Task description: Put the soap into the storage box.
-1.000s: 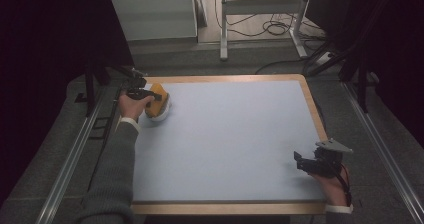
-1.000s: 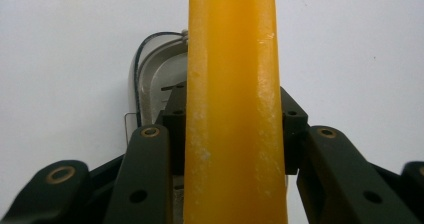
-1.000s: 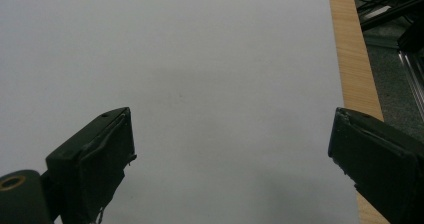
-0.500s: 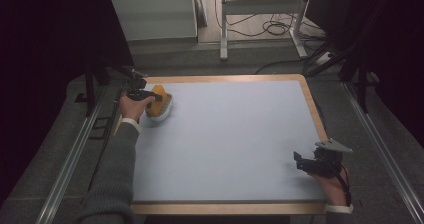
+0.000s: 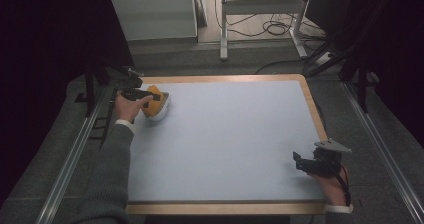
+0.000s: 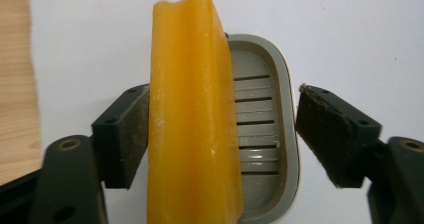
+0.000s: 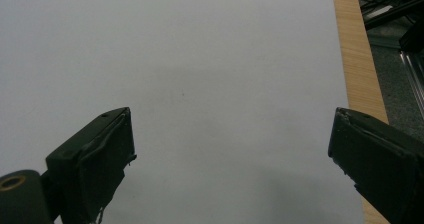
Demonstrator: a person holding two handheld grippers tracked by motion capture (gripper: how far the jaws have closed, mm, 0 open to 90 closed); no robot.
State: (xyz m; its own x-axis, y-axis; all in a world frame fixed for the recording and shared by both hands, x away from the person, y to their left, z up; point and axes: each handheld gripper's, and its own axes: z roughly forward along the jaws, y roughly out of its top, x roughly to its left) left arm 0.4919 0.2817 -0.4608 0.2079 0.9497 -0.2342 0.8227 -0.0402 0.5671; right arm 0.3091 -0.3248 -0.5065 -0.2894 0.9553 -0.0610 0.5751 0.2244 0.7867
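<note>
Near the table's (image 5: pixel 240 149) far left corner, my left fingers (image 6: pixel 120 139), just opening, stand spread around the orange soap bar (image 6: pixel 192 114), which leans on edge in its grey dish (image 6: pixel 262 129), against one finger.

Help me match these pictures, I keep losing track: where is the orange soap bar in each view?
High view: the orange soap bar sits at the table's far left, in the soap dish, at the left gripper.
Left gripper view: centre, standing on edge between open jaws, touching the left pad.
Right gripper view: bare white table surface lies ahead.
Shared landmark: the table's wooden edge.
</note>
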